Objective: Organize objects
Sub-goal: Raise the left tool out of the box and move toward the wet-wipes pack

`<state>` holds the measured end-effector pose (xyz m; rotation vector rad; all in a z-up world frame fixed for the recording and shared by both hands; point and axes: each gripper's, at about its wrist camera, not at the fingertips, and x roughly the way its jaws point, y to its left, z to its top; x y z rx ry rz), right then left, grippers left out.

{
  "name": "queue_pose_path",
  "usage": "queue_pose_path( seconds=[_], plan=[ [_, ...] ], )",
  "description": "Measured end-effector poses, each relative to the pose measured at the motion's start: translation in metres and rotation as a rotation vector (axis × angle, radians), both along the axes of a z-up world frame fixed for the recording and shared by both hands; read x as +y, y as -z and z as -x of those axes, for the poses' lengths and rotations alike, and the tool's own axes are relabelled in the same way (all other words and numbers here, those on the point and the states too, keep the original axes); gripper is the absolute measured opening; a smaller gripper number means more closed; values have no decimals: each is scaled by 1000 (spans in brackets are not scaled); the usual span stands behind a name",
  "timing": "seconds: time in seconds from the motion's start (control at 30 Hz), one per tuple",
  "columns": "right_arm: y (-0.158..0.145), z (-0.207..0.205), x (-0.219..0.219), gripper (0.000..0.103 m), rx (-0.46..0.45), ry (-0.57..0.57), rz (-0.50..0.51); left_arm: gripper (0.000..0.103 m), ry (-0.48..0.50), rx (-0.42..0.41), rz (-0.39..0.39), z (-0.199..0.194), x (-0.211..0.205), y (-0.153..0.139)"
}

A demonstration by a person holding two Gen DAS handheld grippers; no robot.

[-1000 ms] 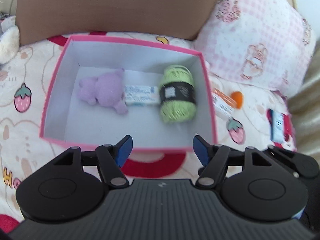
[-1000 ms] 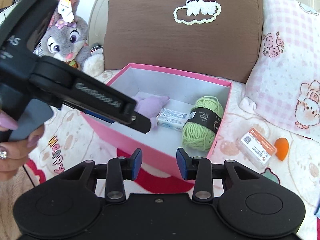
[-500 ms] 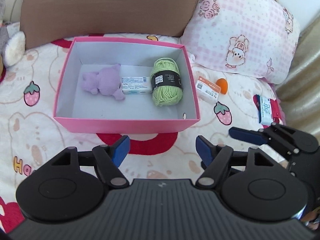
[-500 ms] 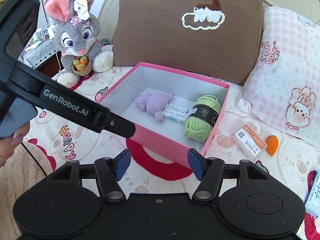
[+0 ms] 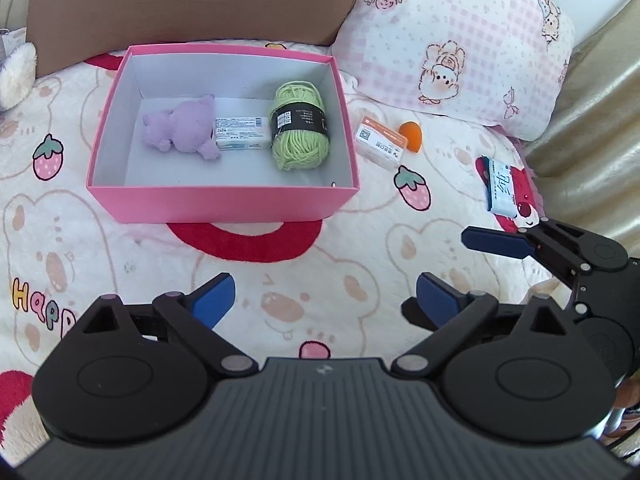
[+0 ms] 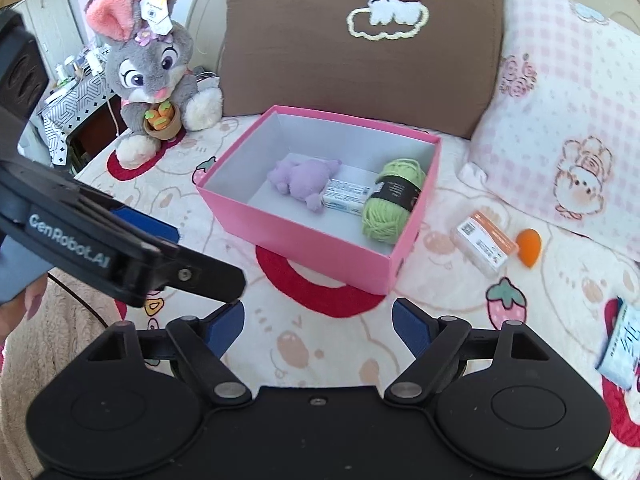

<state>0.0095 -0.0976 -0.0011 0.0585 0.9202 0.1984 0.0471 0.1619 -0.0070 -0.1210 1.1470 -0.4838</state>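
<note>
- Left gripper (image 5: 324, 294) and right gripper (image 6: 318, 322): jaws have just been opening, nothing between them.
- Pink box (image 5: 224, 204) holds purple toy (image 5: 180, 128), yarn (image 5: 299, 128).
- Step: between picks (judged); next, the orange-labelled packet (image 5: 382, 144) beside the box.

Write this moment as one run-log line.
left gripper: open, empty | right gripper: open, empty | pink box: plush, carton, yarn inside | orange-topped case, orange sponge: outside

Matt pink cardboard box (image 5: 224, 204) on a fluffy printed blanket (image 5: 360, 264).
</note>
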Motion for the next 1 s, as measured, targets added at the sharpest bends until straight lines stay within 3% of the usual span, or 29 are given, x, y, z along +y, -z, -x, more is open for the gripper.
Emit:
queue_pose_path(
  seconds=[0.3, 0.57, 1.0],
  plan=[
    [-9, 27, -13, 85, 4, 19, 27, 99, 39, 1, 8, 12, -12, -6],
    [-18, 52, -17, 85, -9, 25, 80, 98, 76, -9, -33, 24, -25, -12],
    [-6, 80, -69, 85, 29, 125, 95, 98, 192, 7, -27, 34, -102, -8]
  ],
)
